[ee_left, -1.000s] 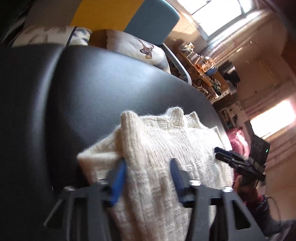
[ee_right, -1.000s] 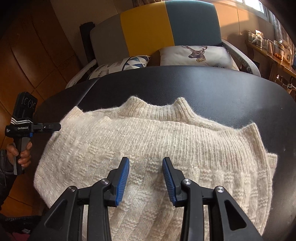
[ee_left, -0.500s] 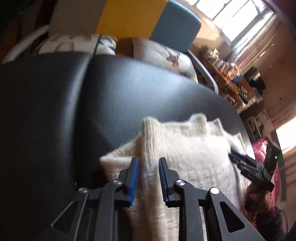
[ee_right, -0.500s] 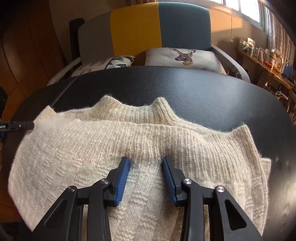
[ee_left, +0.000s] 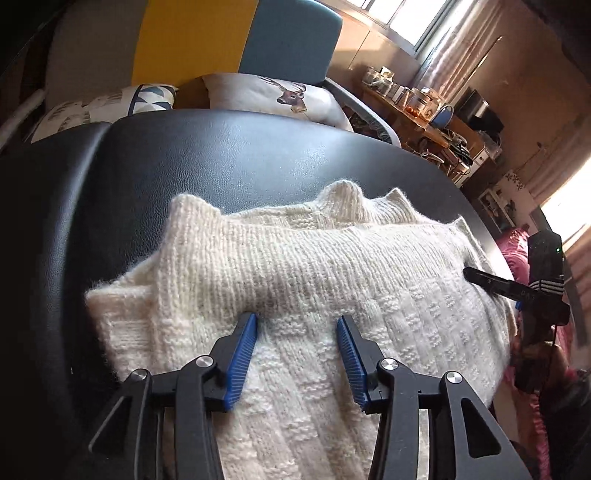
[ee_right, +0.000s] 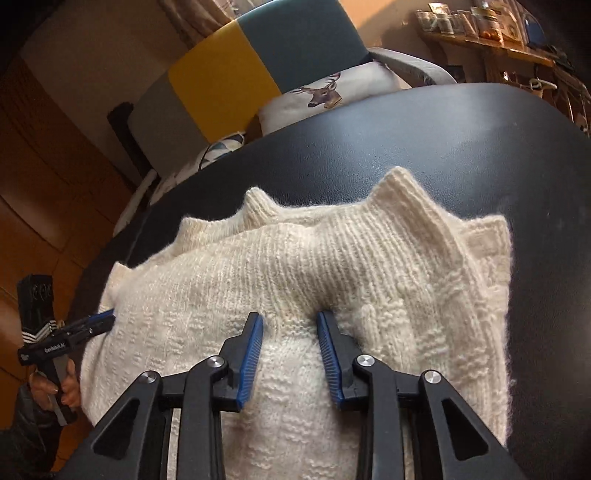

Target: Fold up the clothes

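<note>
Cream knit sweater (ee_left: 325, 280) folded on black leather table (ee_left: 229, 155).

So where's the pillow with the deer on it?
The deer pillow sits on the striped armchair just behind the black table, beyond the white sweater; both wrist views show it near the top.

Light: bright sun comes in through the window (ee_left: 402, 16) at the far right.
Glare: the window is washed out white, and the black table (ee_left: 258, 155) shines in soft patches.
Dark: the left side is dim and brown.
Edges: both pictures bend and go black at the corners.
Blur: far things look soft.
</note>
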The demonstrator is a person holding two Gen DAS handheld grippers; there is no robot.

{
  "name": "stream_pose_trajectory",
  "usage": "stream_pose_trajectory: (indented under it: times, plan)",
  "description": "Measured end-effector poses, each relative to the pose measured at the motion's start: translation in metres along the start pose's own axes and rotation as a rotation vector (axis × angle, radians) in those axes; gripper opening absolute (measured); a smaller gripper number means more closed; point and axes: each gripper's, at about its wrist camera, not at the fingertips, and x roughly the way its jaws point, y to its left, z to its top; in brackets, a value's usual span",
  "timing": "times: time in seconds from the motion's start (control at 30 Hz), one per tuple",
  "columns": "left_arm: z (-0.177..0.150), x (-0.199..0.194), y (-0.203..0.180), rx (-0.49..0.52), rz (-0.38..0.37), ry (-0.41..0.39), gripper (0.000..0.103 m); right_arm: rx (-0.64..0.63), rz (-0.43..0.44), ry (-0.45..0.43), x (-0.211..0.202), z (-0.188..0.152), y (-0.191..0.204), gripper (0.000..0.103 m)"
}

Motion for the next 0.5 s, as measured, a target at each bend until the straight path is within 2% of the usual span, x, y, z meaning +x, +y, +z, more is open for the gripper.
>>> stream_pose_trajectory:
  times: [0.1,0.2,0.33,0.5]
  plan:
    - [0.007,-0.003,0.002,-0.017,-0.004,0.016,0.047,0.053,0.065,0.0,-0.017,0.0,-0.003,0.033]
    - [0.008,-0.024,0.0,-0.052,-0.019,0.001,0.046,0.096,0.147,-0.04,-0.056,-0.01,-0.015,0.036]
    - [-0.01,-0.055,-0.026,0.0,-0.126,-0.045,0.047,0.012,0.147,0.005,-0.092,-0.034,-0.015,0.036]
    - [-0.056,-0.058,-0.083,0.135,-0.26,0.008,0.047,-0.138,0.126,0.13,-0.092,-0.063,0.007,0.036]
